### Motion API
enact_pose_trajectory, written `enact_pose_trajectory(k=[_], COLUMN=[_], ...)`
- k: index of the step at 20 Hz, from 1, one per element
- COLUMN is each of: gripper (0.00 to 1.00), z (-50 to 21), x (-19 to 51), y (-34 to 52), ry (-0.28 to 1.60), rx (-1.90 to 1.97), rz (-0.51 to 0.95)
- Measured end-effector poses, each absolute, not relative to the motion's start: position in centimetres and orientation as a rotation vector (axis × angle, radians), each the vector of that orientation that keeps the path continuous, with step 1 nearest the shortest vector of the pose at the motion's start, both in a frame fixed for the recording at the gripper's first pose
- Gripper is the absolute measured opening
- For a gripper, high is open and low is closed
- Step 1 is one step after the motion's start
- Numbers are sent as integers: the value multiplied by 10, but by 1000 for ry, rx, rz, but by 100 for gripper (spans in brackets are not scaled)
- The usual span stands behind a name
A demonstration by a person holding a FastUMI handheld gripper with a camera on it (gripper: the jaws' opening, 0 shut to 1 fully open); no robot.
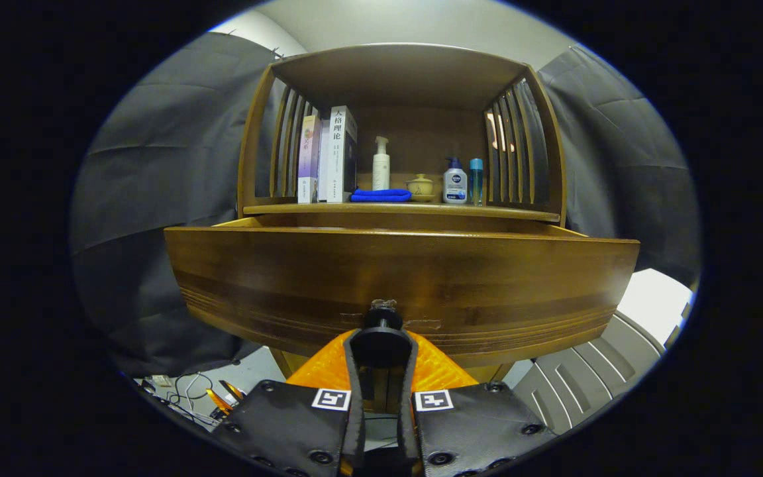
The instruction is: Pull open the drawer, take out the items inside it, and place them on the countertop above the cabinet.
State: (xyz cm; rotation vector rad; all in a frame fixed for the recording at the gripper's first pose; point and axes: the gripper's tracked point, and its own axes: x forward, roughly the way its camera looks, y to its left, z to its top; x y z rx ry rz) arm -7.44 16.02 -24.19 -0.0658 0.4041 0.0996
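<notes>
Claw (382,344): closed on the round dark knob (382,317), lower centre of the frame.
Drawer (401,285): pulled out at mid-frame; contents hidden behind its front.
Risk: the smooth knob may be lost from the fingers if pulled off-axis.
Materials: banded, glossy wood; slatted shelf sides; a folded blue cloth (381,195) on the table above.

Shelf (395,209): books (328,156), cloth (380,195), bottles (454,184).
</notes>
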Motion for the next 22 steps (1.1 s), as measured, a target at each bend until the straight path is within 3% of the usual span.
enact_pose_trajectory(k=[2, 8, 13, 19, 22], gripper=[23, 49, 95, 98, 98], z=[-242, -225, -194, -131, -115], x=[-73, -79, -83, -54, -29], y=[159, 163, 169, 157, 145], ry=[389, 323, 250, 140, 189], rx=[-69, -82, -71, -72, -103], rz=[102, 159, 212, 191, 172])
